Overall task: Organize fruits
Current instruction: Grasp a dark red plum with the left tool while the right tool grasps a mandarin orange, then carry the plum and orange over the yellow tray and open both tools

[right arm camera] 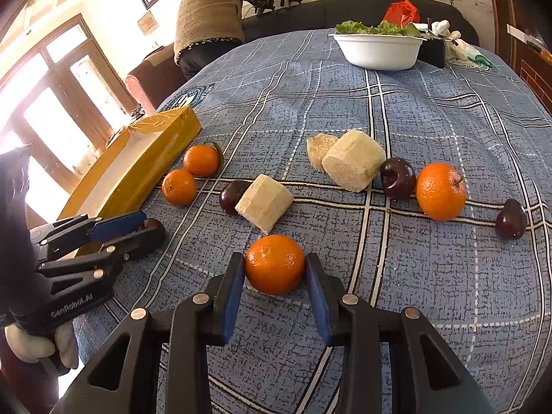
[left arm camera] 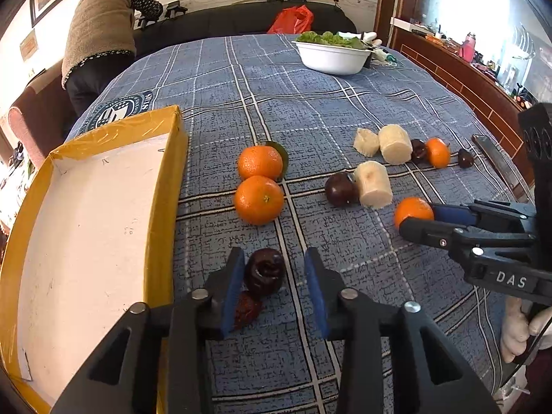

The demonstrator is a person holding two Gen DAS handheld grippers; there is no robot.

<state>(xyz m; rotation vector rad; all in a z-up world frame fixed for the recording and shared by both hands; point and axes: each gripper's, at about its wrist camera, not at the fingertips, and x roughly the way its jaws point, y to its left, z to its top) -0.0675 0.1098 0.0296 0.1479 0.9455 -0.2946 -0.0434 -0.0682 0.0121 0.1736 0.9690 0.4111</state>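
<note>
Gripping a round orange tangerine [right arm camera: 274, 264] between both pads, the right gripper [right arm camera: 275, 276] rested low; the left gripper [left arm camera: 274, 277] stood open around a dark red plum [left arm camera: 265, 272].

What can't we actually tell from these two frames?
- Box contents: near end cut off by the left wrist view's edge; the right wrist view sees mostly its outer wall.
- Reddish fruit: half hidden behind the left gripper pad; kind unclear.
- Right gripper grip on the orange: pads flank it closely, contact not discernible.
- Items behind the bowl: blocked by it, too small.
</note>
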